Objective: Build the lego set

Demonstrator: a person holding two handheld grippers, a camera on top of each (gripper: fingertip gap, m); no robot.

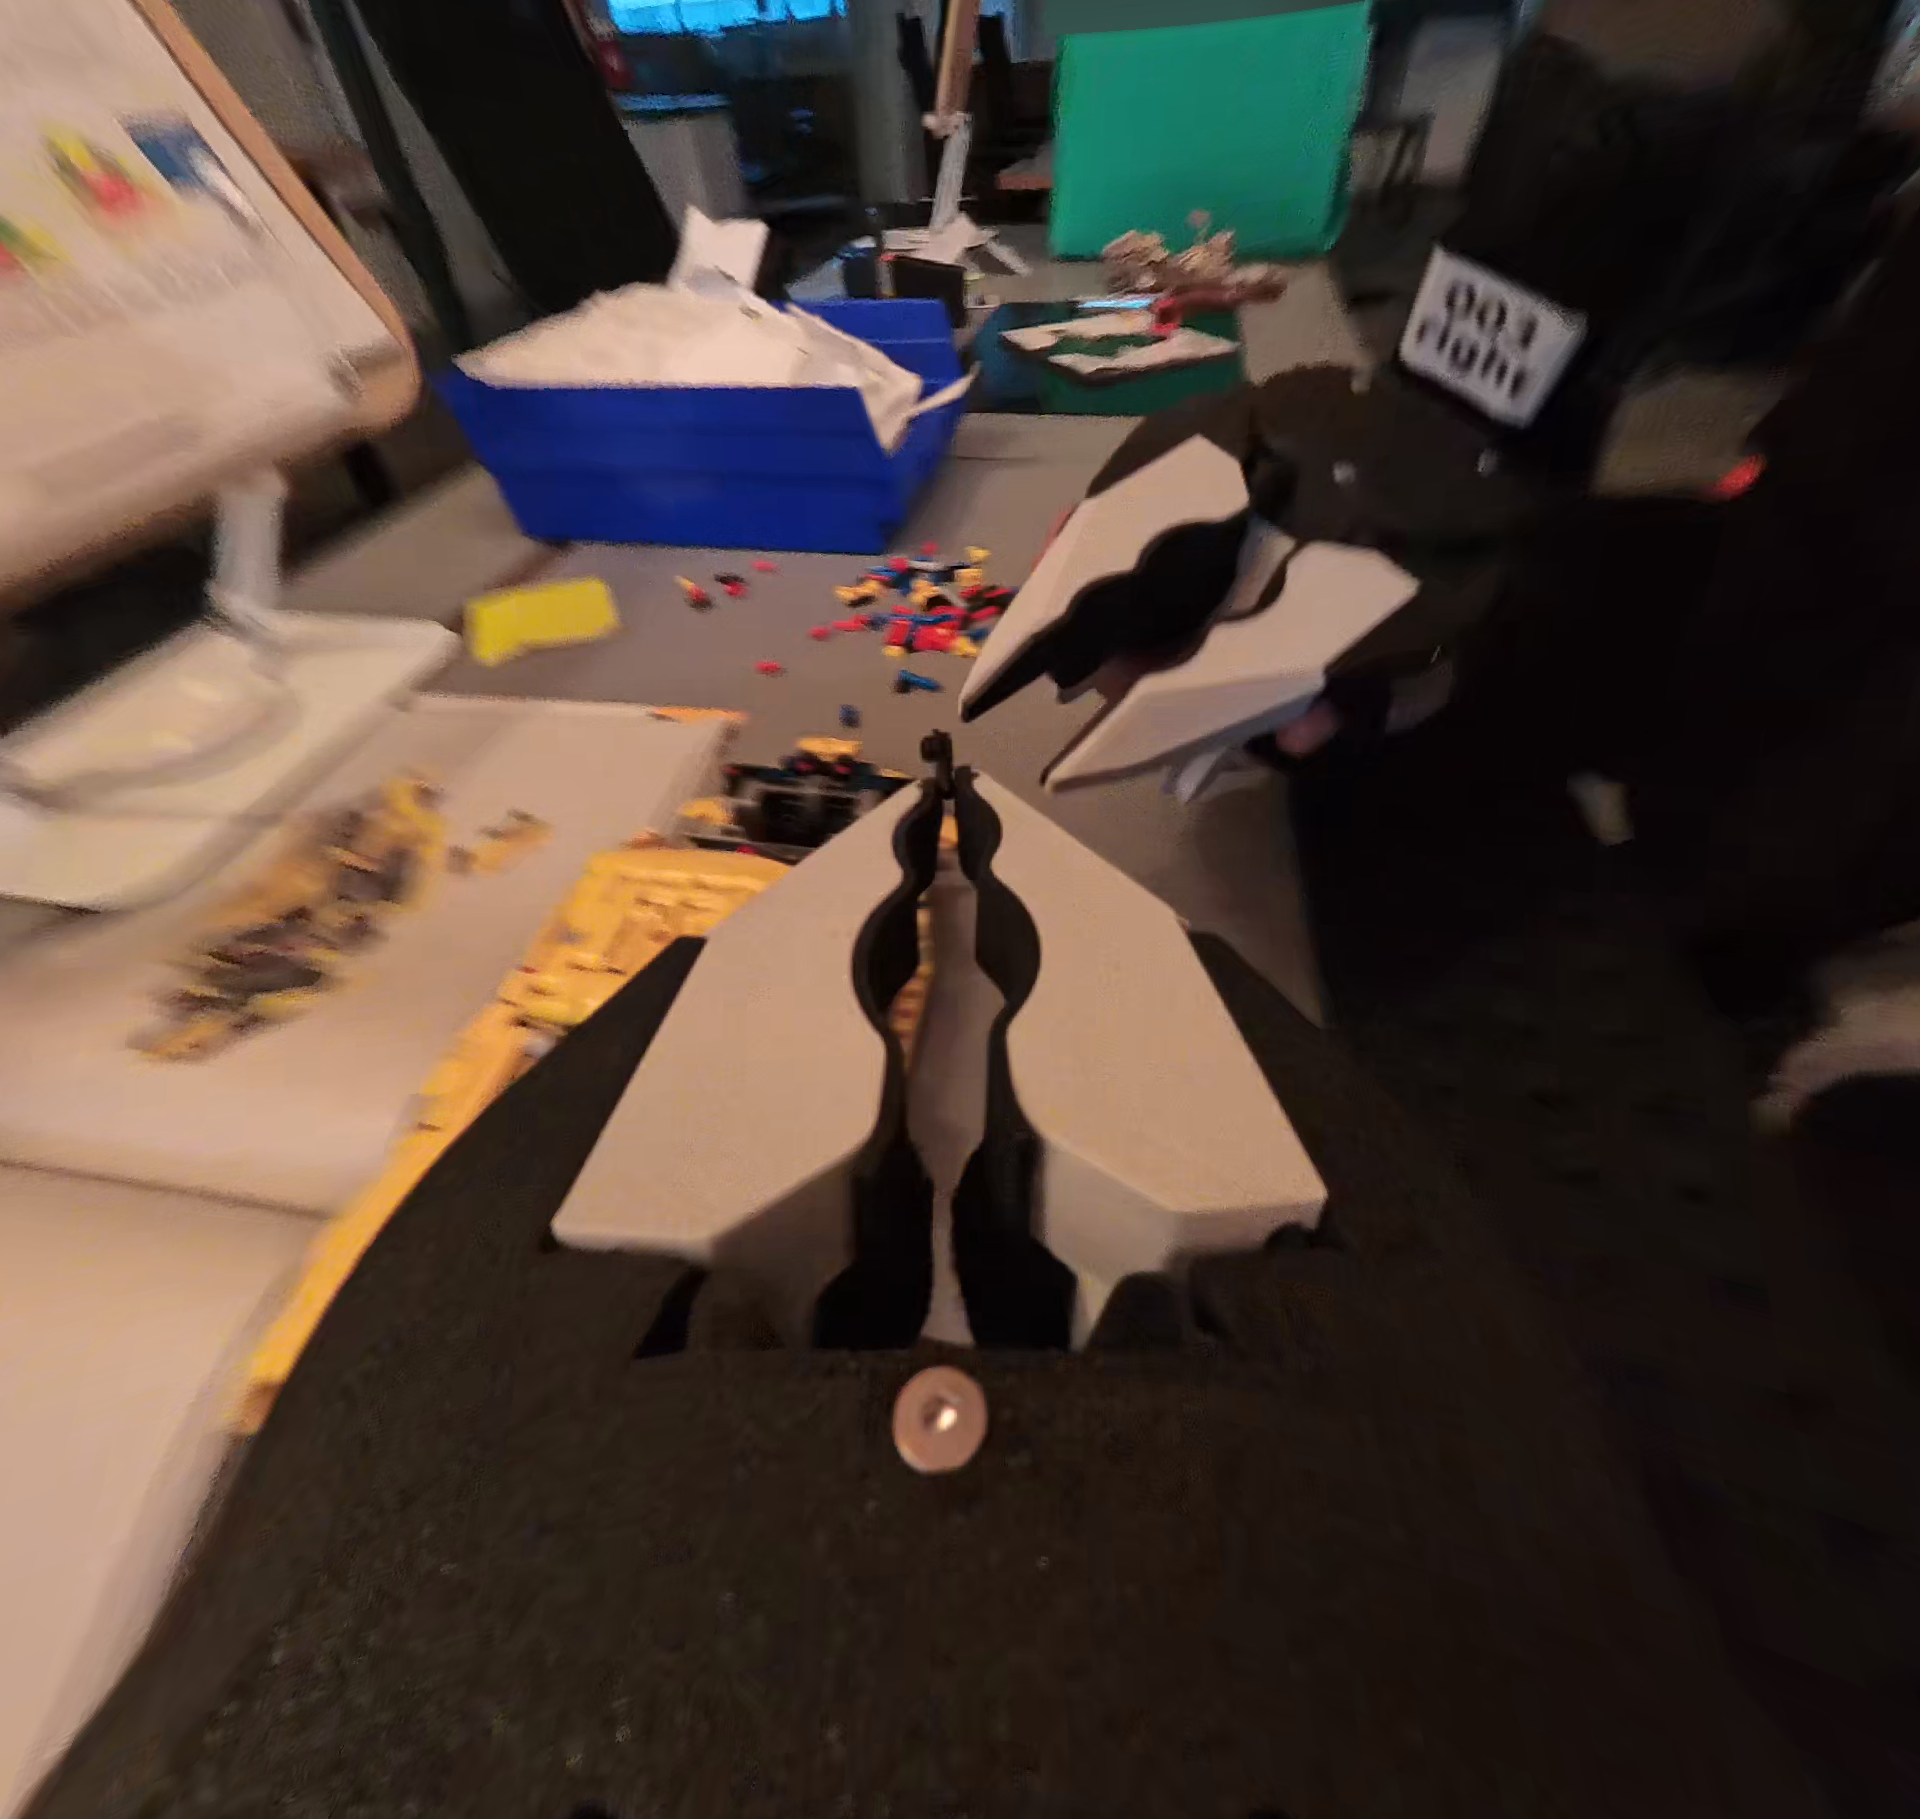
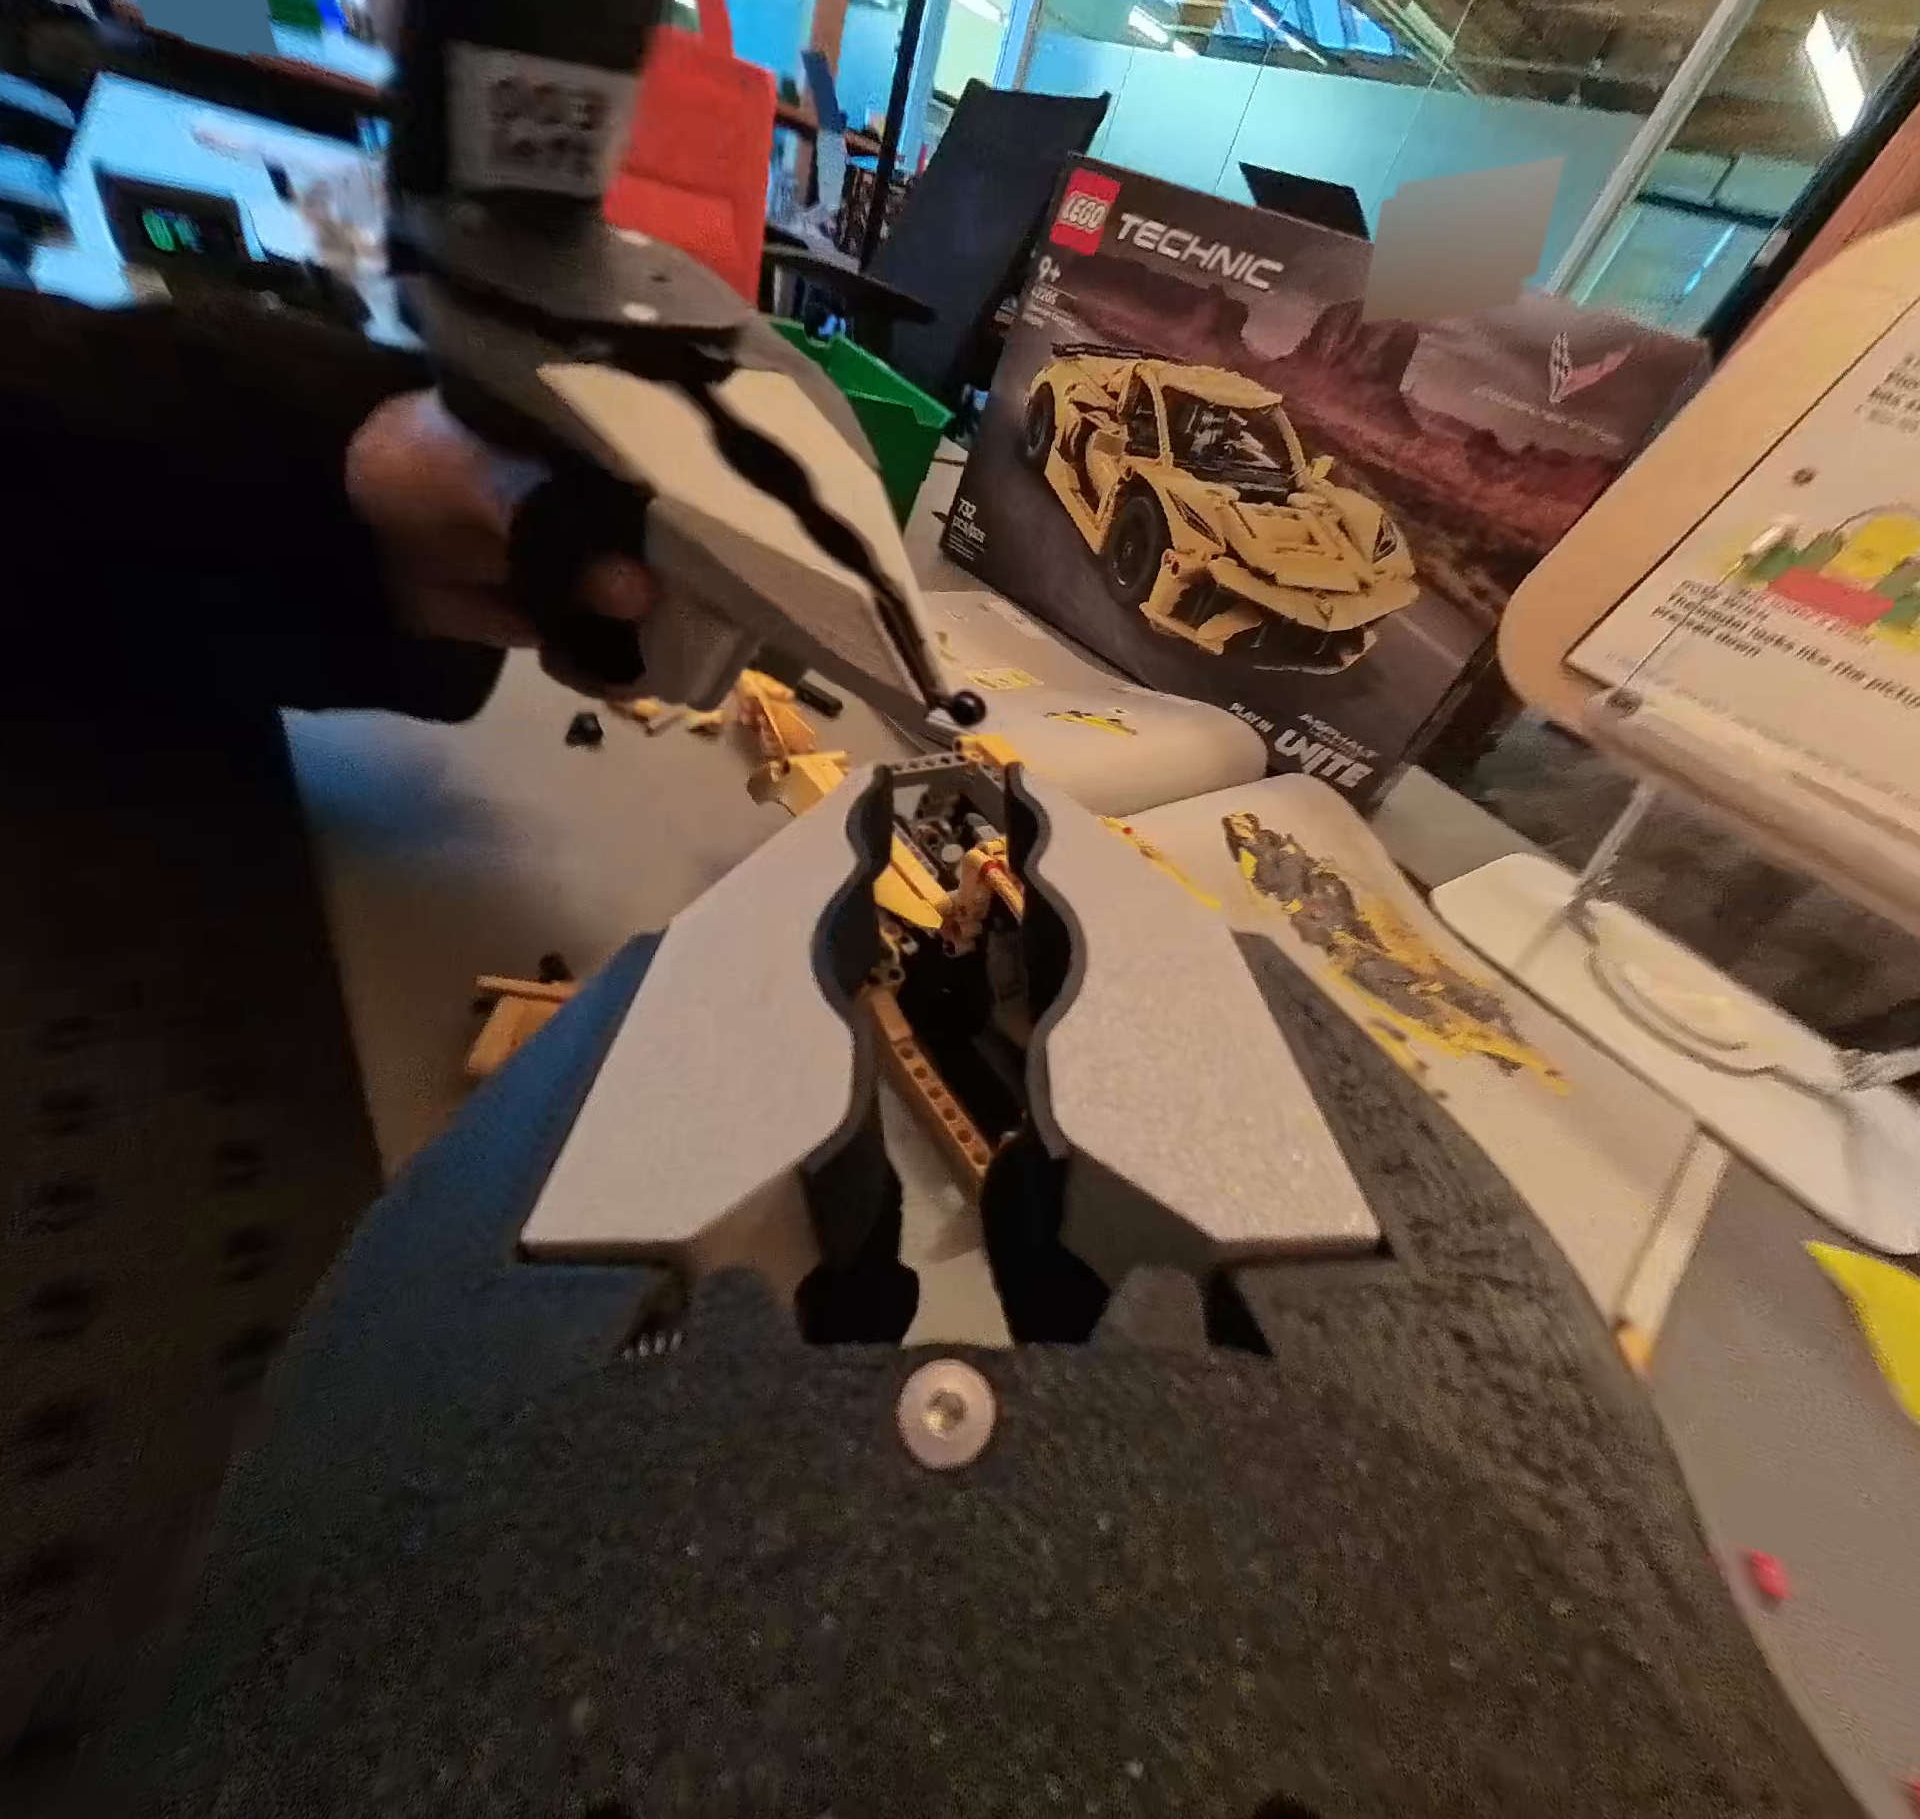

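- In the left wrist view, the left gripper has its grey fingers pinched almost together on a small black pin that pokes out past the tips at 12 o'clock.
- Just beyond those tips, toward 11 o'clock, the black and yellow lego model sits on the grey table, beside the open instruction booklet at 9 o'clock.
- In the right wrist view, the right gripper stands partly open; the model lies between its fingers, but contact cannot be told.
- At 1 o'clock of the left gripper, the right gripper hangs near, tips apart.
- Farther at 12 o'clock, loose red, blue and yellow pieces are scattered, with a yellow sheet at 10 o'clock.
- Farthest, a blue bin holds white paper.
- In the right wrist view, the lego box stands at 1 o'clock, beyond the booklet.
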